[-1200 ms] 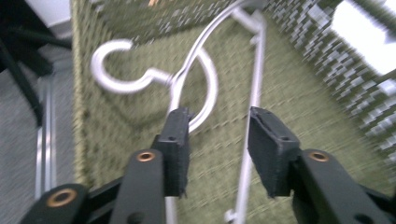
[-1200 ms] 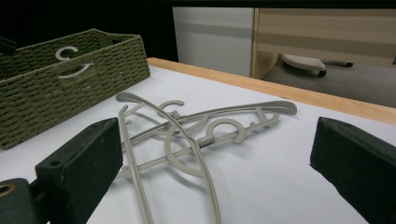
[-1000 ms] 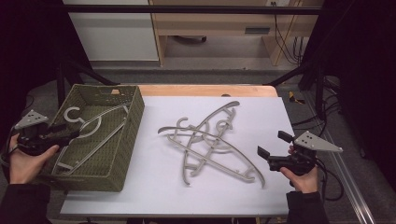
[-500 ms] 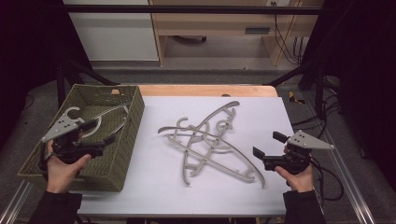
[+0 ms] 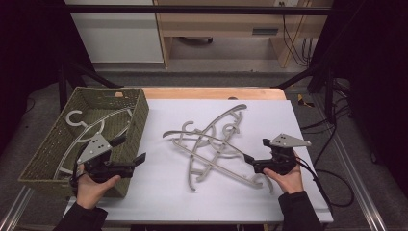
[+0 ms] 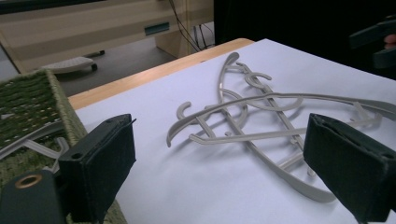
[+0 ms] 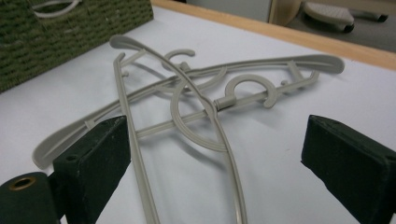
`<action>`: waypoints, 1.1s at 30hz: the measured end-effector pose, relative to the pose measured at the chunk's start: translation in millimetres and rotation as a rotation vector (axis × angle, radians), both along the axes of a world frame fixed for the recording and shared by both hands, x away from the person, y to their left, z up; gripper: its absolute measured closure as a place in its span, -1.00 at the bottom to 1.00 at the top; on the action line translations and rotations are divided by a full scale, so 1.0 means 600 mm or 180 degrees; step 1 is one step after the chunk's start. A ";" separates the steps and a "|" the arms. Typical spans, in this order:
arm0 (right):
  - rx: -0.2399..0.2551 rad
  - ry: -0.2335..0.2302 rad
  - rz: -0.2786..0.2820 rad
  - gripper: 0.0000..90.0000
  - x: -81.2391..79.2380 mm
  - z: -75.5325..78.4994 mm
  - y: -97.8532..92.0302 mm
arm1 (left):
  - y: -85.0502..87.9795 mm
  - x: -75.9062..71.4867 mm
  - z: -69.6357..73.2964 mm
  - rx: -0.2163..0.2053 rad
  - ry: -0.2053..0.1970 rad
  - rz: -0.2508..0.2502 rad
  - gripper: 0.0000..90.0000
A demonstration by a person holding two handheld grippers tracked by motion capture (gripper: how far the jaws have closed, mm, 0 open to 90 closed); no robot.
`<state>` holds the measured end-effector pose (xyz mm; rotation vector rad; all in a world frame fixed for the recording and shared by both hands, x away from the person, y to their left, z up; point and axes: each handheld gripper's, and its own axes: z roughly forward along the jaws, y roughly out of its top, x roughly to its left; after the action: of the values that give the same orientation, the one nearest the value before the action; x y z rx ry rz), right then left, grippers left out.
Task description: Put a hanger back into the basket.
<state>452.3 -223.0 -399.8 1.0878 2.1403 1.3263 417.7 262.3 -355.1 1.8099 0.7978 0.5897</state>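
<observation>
Left gripper [image 5: 129, 152] jaws wide apart, right gripper [image 5: 254, 152] likewise, both level

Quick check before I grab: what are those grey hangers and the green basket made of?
Hangers: most likely moulded plastic, matte pale grey, with thin ribbed arms and hooks cast in one piece. Basket: woven olive-green strands, probably fibre or paper cord; the weave is coarse and dull, and its exact material is hard to tell.

Matt grey plastic hangers [image 5: 211, 144] lie on smooth white paper [image 5: 298, 120]; the basket [image 5: 139, 110] is rough green weave.
</observation>
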 end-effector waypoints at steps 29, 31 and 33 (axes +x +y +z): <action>-0.0742 0.0920 0.0054 -0.14 0.097 -0.101 0.040 | -0.007 0.003 -0.011 0.0074 0.0067 -0.0098 -0.83; -0.0803 0.0930 0.0113 -0.03 0.102 -0.108 0.039 | -0.008 0.003 -0.011 0.0084 0.0065 -0.0094 -0.83; -0.0808 0.0980 0.0080 0.03 0.102 -0.108 0.041 | -0.009 0.003 -0.011 0.0090 0.0064 -0.0096 -0.83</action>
<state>513.6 -198.3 -464.7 1.2240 2.4676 0.9088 419.4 257.1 -361.4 1.8531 0.7780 0.5665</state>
